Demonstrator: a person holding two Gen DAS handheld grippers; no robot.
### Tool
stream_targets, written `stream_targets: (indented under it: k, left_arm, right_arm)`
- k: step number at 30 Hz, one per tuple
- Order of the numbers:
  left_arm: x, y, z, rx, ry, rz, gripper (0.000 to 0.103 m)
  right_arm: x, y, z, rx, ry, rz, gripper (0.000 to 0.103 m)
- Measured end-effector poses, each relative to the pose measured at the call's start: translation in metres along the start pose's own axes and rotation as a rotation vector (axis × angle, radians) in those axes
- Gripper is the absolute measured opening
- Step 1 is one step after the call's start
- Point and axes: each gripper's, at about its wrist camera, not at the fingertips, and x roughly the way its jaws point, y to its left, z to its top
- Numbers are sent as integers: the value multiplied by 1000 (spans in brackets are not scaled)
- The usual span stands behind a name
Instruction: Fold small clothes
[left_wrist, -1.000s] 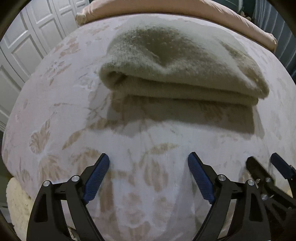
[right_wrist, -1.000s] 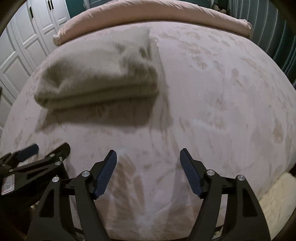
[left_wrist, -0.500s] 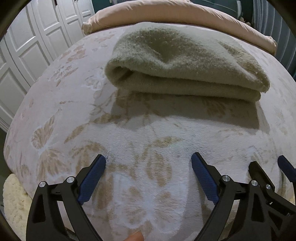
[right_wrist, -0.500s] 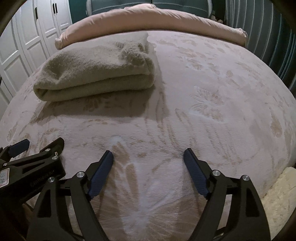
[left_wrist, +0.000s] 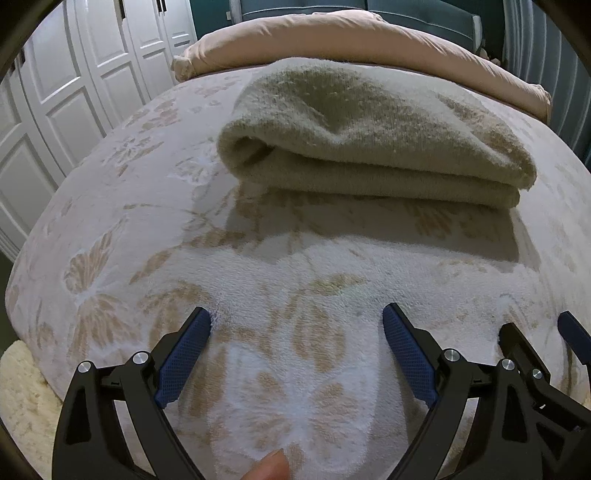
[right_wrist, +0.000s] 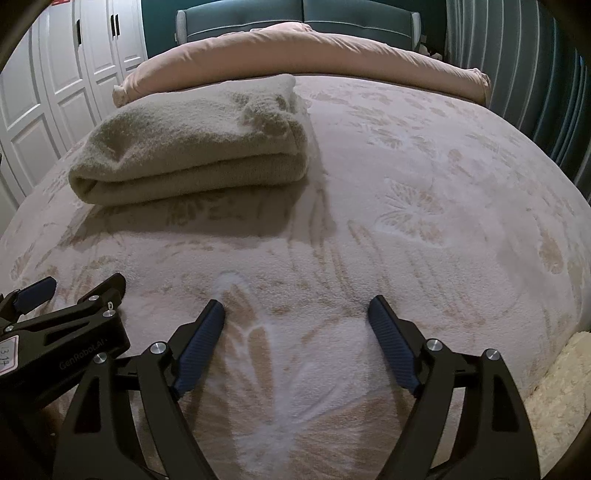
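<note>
A bed fills both views, spread with a pale pink plush blanket (left_wrist: 155, 229) patterned in tan butterflies and leaves; behind it a teal upholstered headboard (right_wrist: 295, 18) stands against the wall, and white panelled wardrobe doors (left_wrist: 74, 85) run along the left side; a long peach bolster pillow (right_wrist: 314, 55) lies across the head of the bed; just in front of it, toward the left half of the mattress, sits the folded beige knit garment (left_wrist: 369, 140), a thick stack of layers with its rounded fold facing the cameras, resting flat on the blanket and casting a shadow on the near side; it may be a sweater, though the fold hides its shape; a cream fleecy rug or throw (right_wrist: 565, 398) shows at the low corner beyond the mattress edge; the left gripper (left_wrist: 295, 332) hangs above bare blanket, its blue pads spread wide with nothing between them, well short of the garment; the right gripper (right_wrist: 295, 317) sits close beside it, jaws likewise spread and empty; a fingertip (left_wrist: 269, 467) peeks in at the bottom edge of the left view.
</note>
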Motion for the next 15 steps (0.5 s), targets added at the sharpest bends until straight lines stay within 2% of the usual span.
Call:
stream_targets:
  k: [15]
  left_arm:
    - [1,4,-1,5,-25,11,92]
  right_arm:
    - [-2,8,-6,4,-18,-23,79]
